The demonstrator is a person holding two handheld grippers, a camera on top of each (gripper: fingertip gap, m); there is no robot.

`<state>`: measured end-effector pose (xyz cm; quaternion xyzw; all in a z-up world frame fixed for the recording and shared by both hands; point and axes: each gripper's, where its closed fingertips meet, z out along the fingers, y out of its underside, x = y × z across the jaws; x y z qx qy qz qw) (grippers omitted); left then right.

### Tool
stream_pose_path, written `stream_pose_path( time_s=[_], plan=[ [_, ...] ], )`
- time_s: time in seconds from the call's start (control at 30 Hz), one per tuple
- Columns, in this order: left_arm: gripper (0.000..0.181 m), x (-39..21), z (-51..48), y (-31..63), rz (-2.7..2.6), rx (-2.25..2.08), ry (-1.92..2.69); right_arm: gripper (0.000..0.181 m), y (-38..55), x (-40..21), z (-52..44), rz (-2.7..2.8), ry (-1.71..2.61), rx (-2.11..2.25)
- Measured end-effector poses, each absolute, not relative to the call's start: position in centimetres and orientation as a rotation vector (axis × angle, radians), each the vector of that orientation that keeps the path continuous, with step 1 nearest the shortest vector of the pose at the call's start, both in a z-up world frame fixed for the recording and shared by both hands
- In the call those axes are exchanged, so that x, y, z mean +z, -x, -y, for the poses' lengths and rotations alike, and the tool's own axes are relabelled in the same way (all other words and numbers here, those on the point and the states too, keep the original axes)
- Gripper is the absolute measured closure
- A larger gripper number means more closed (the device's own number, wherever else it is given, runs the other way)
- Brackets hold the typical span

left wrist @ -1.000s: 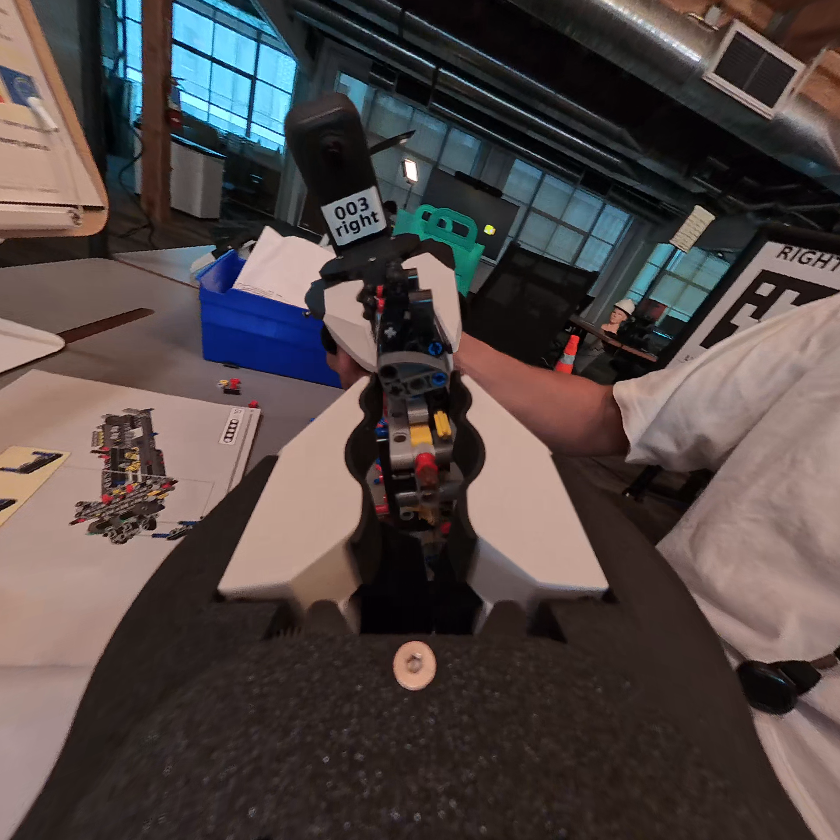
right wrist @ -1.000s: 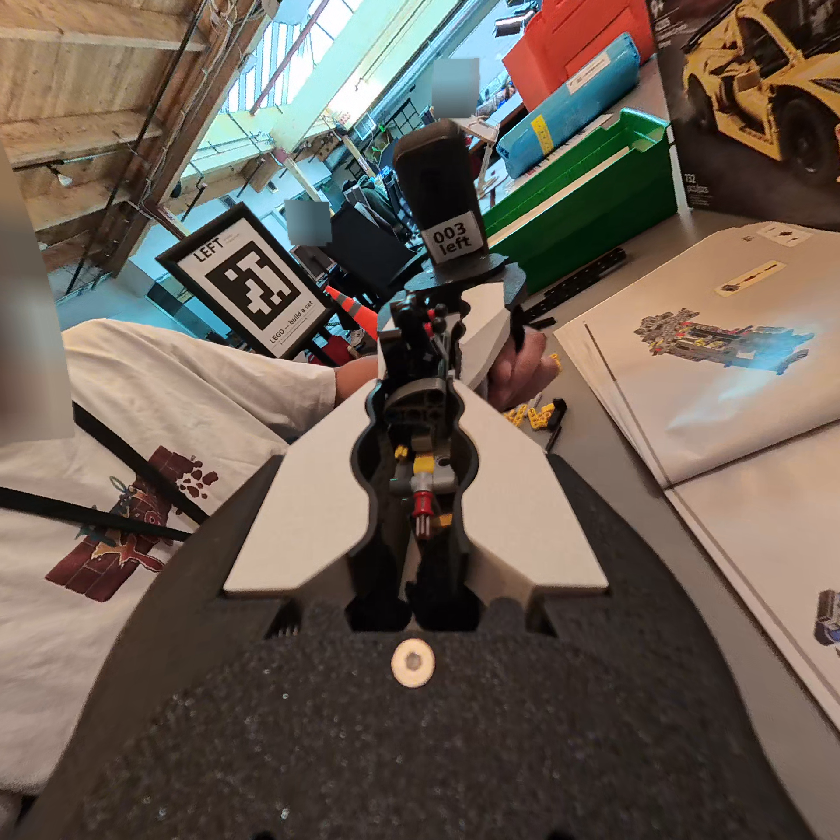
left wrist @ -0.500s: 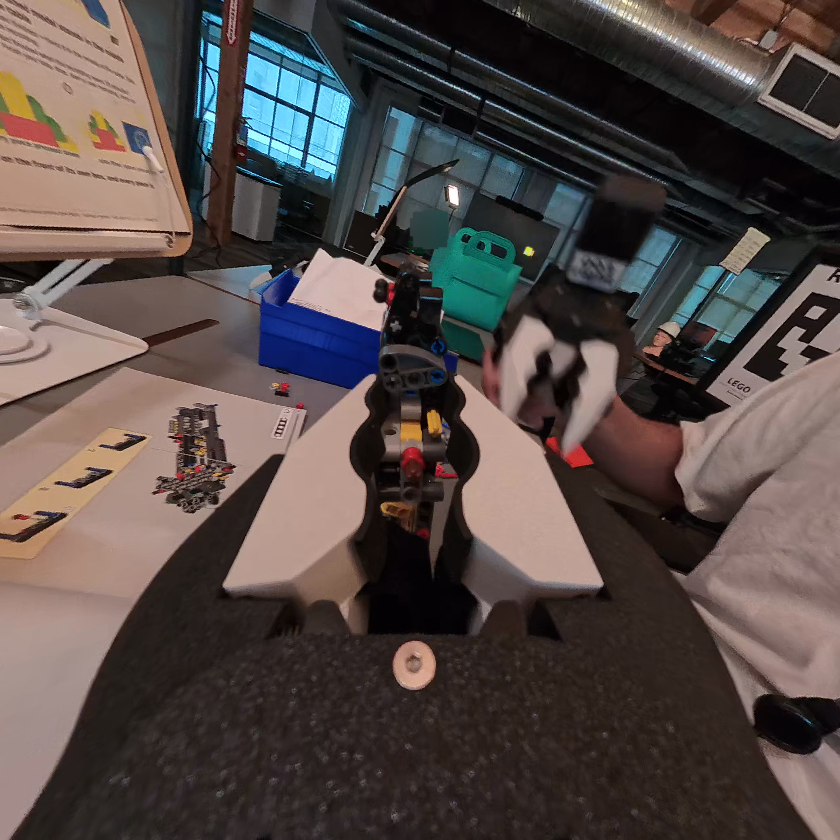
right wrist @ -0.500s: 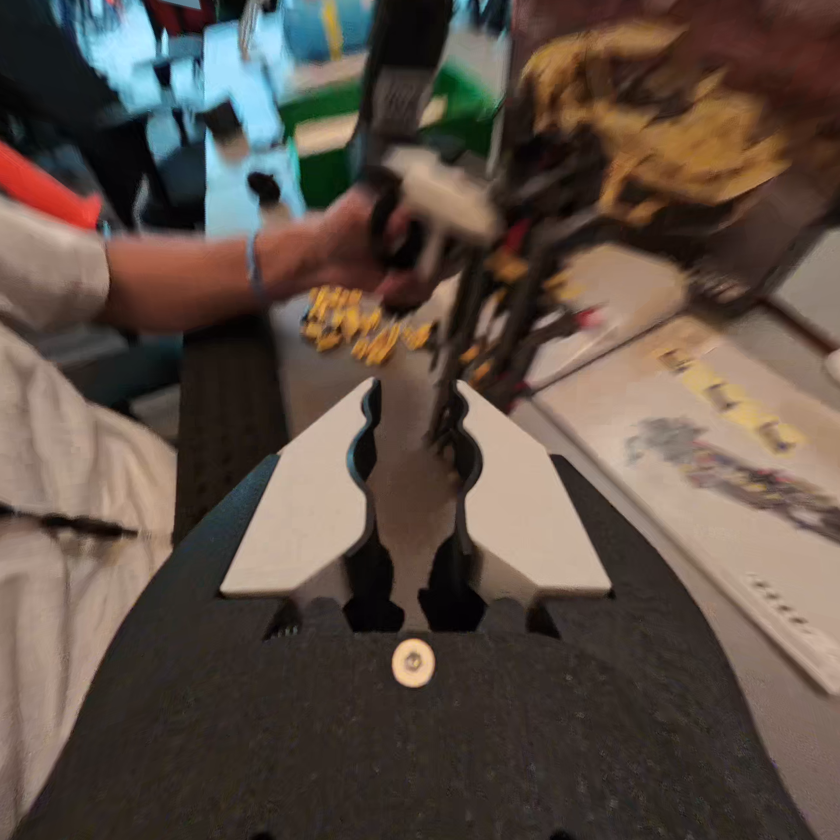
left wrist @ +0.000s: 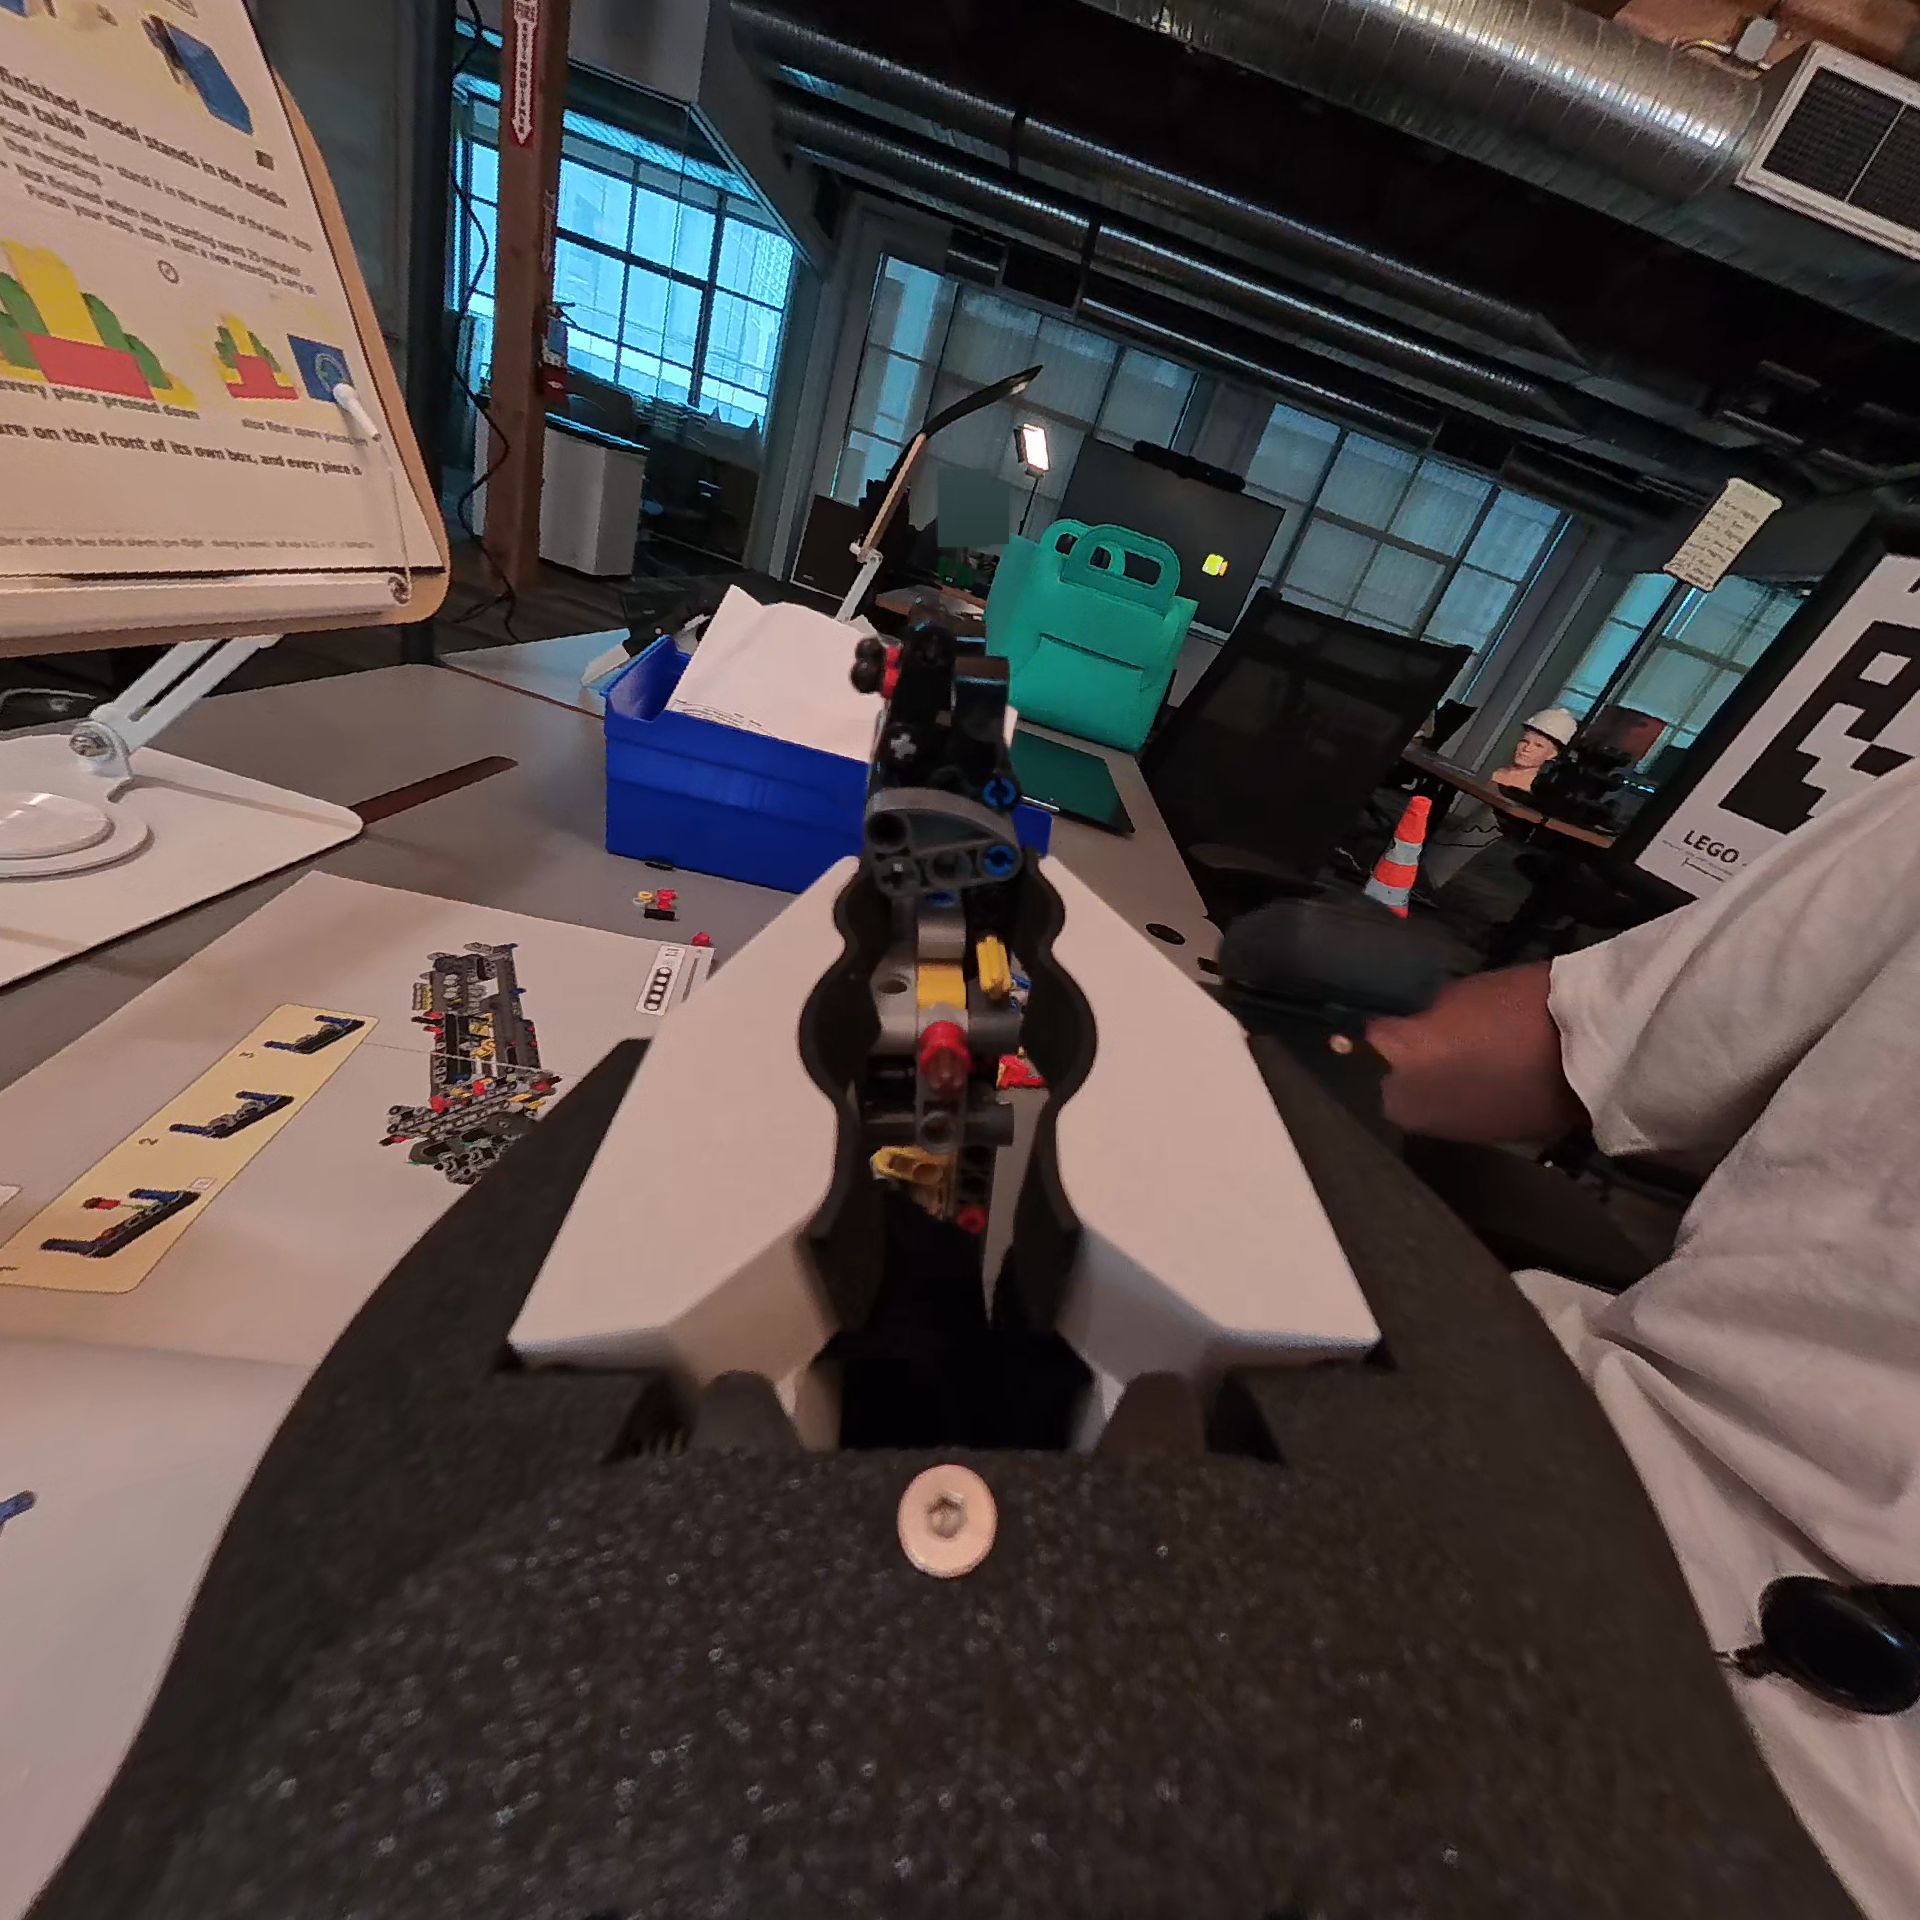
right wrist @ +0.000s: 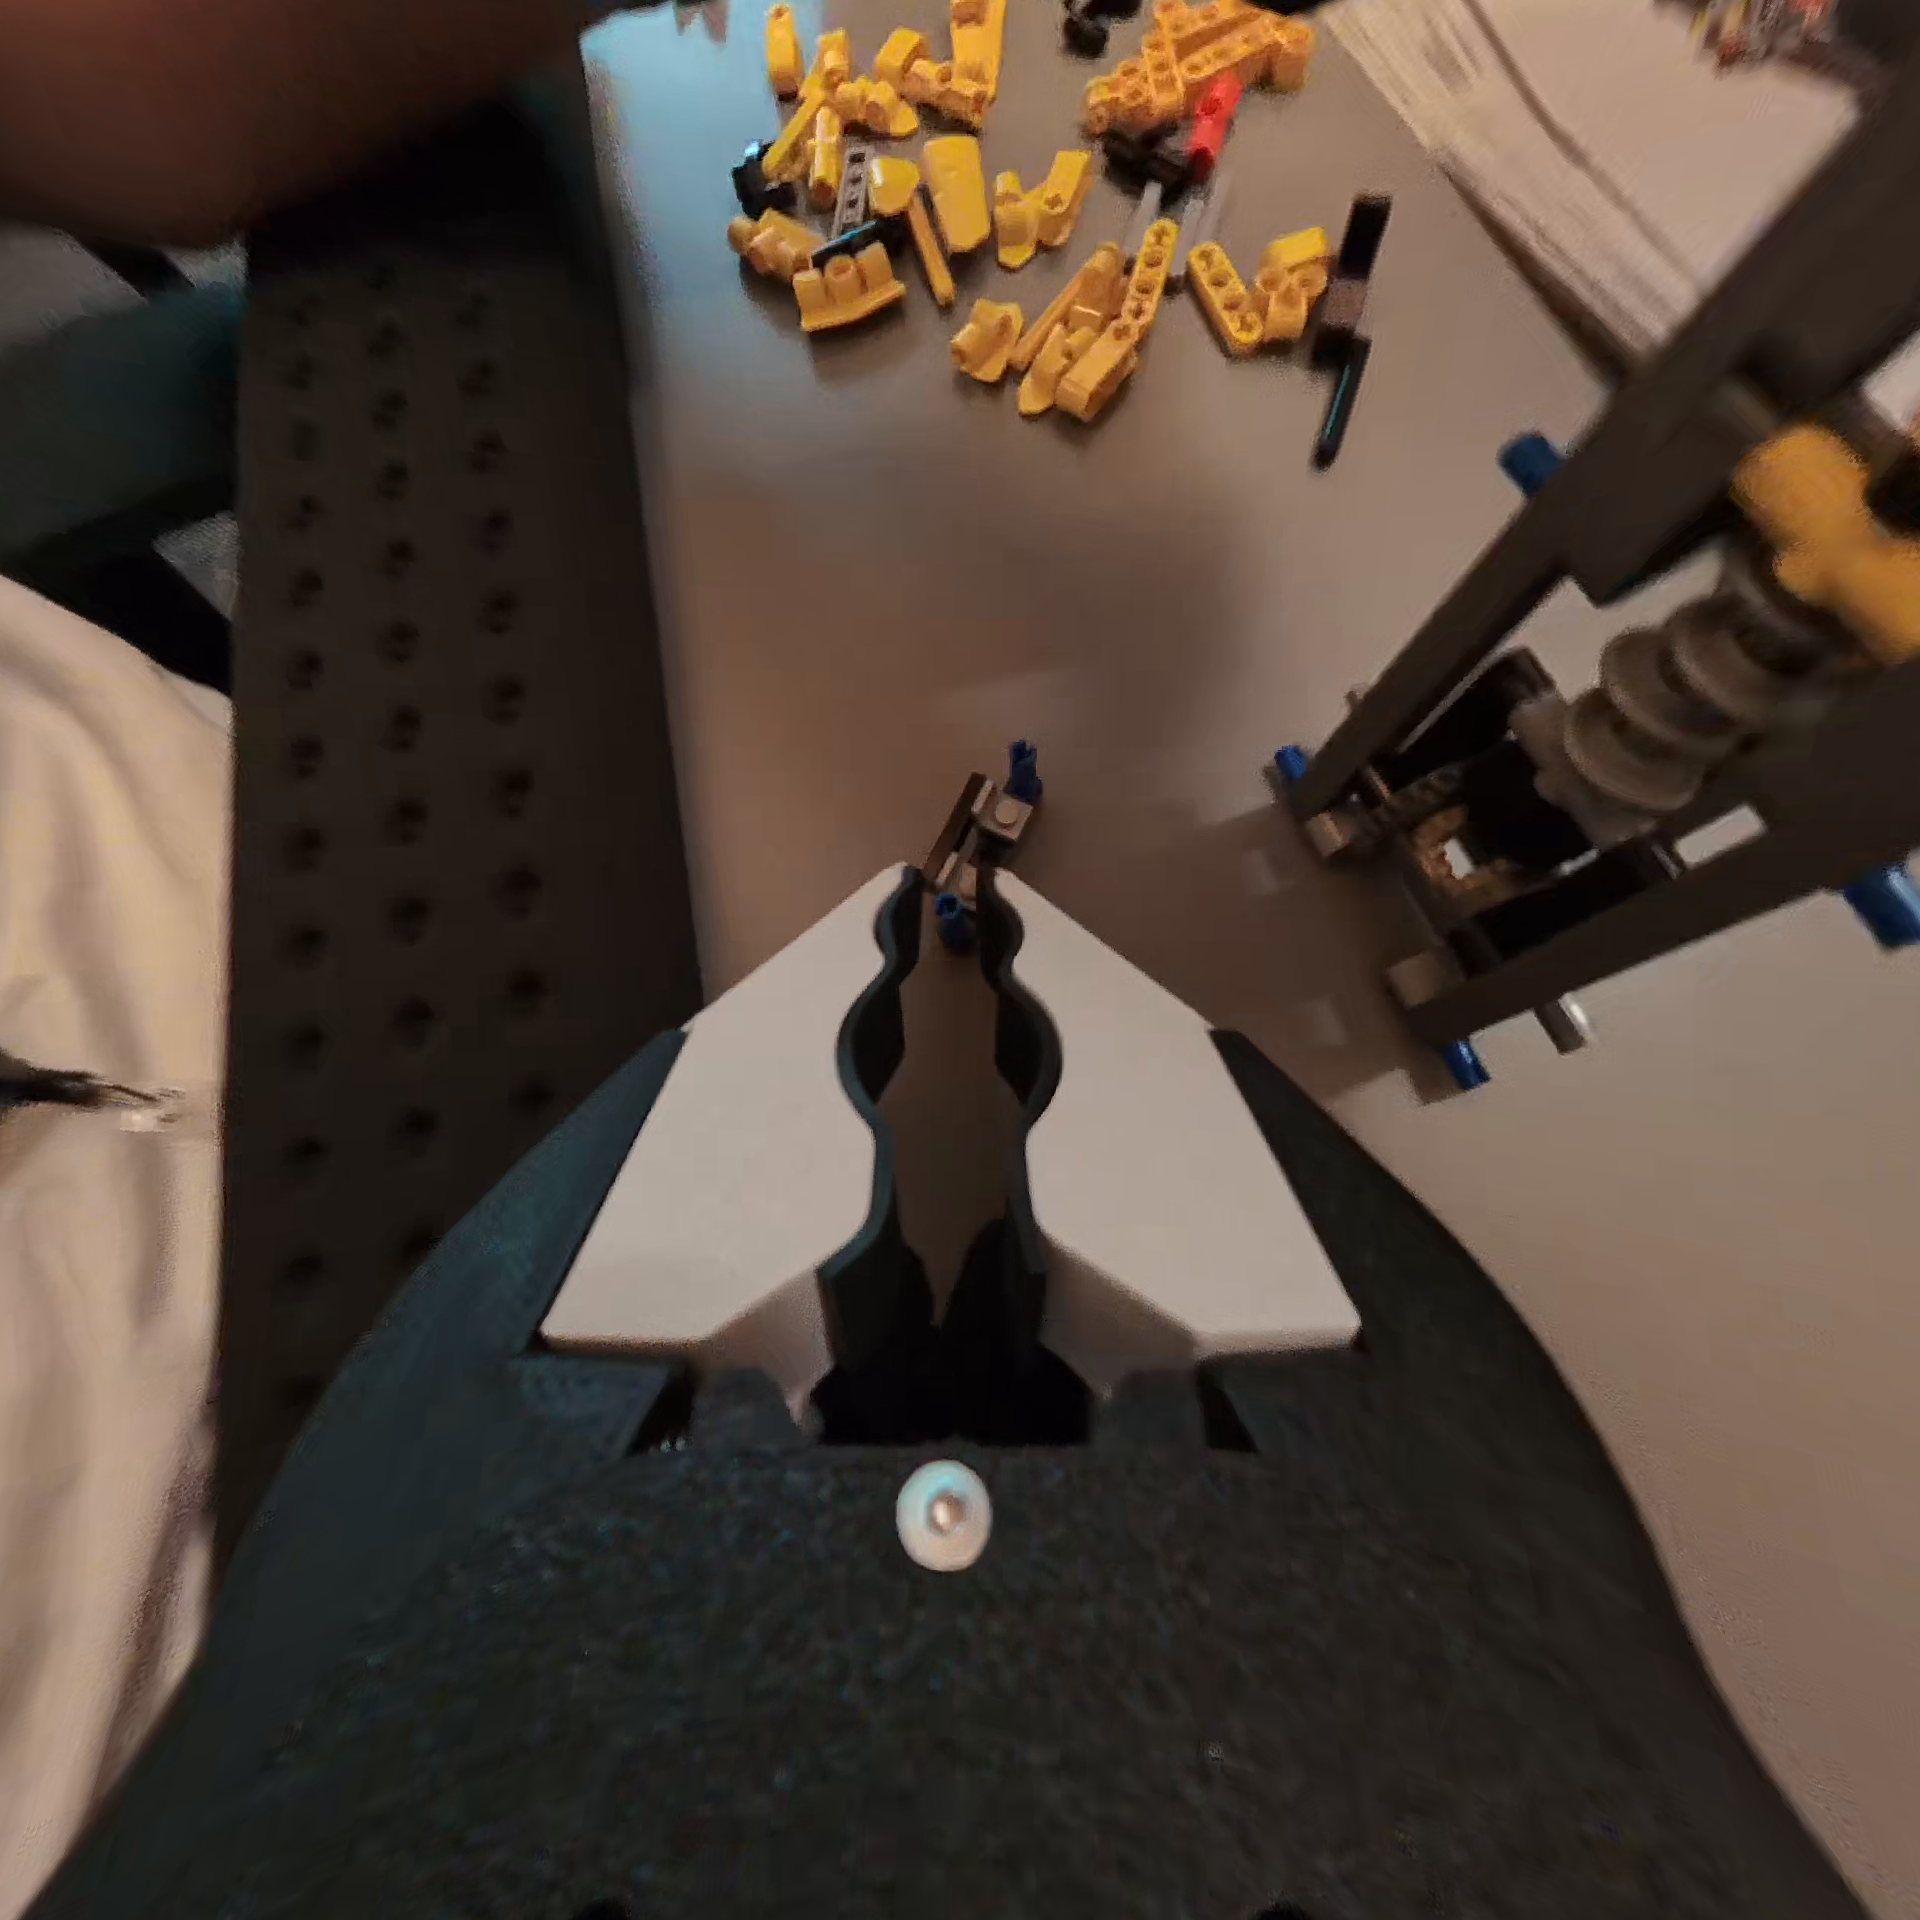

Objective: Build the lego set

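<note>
A grey table [right wrist: 935, 582] is being shown from two gripper-mounted cameras, with a person's white sleeve [left wrist: 1756, 997] lying at its edge. An open instruction booklet [left wrist: 312, 1101] is being displayed flat on the table to the left, and a blue bin [left wrist: 727, 800] holding white paper is standing behind it.

The partly built lego model [left wrist: 940, 935], a long black and grey frame with red, yellow and blue pins, is being held up off the table, clamped between the fingers of the left gripper [left wrist: 940, 904] and jutting forward past their tips. In the right wrist view the same model [right wrist: 1621, 644] is being seen at the right edge, blurred, above the table.

A heap of loose yellow pieces [right wrist: 1039, 208] is being left farther back on the table, mixed with a few black and red ones.

The right gripper [right wrist: 961, 883] is being pointed down at the table, its fingers nearly together. A small black and grey piece with blue pins [right wrist: 987, 821] is lying at their tips; whether it is being pinched or merely lying just ahead of them cannot be told.
</note>
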<state>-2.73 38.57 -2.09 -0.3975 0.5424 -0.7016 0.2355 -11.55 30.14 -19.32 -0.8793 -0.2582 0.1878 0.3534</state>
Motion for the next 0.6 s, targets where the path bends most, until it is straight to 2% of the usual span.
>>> stream_pose_path(
  time_s=[0.03,0.13,0.2,0.33,0.47,0.6],
  plan=[
    [0.160,-2.1,-38.5,2.8,-1.492,-1.923,1.088,0.177,11.5,-19.0,-29.9,0.606,2.291,0.605],
    [0.160,-2.1,-38.4,2.8,-1.499,-1.915,1.080,0.178,10.7,-18.7,-28.8,0.323,2.372,1.059],
    [0.160,-2.1,-38.5,2.8,-1.497,-1.915,1.080,0.177,9.5,-19.6,-27.9,0.243,2.430,1.158],
    [0.160,-2.1,-38.7,2.9,-1.486,-1.920,1.087,0.174,6.9,-20.3,-27.4,0.365,2.469,0.859],
    [0.160,-2.1,-38.9,2.8,-1.476,-1.930,1.092,0.152,6.4,-17.8,-27.5,0.491,2.390,0.621],
    [0.160,-2.1,-38.8,2.8,-1.478,-1.928,1.086,0.147,7.9,-17.9,-26.6,0.700,2.389,0.276]
  ],
)
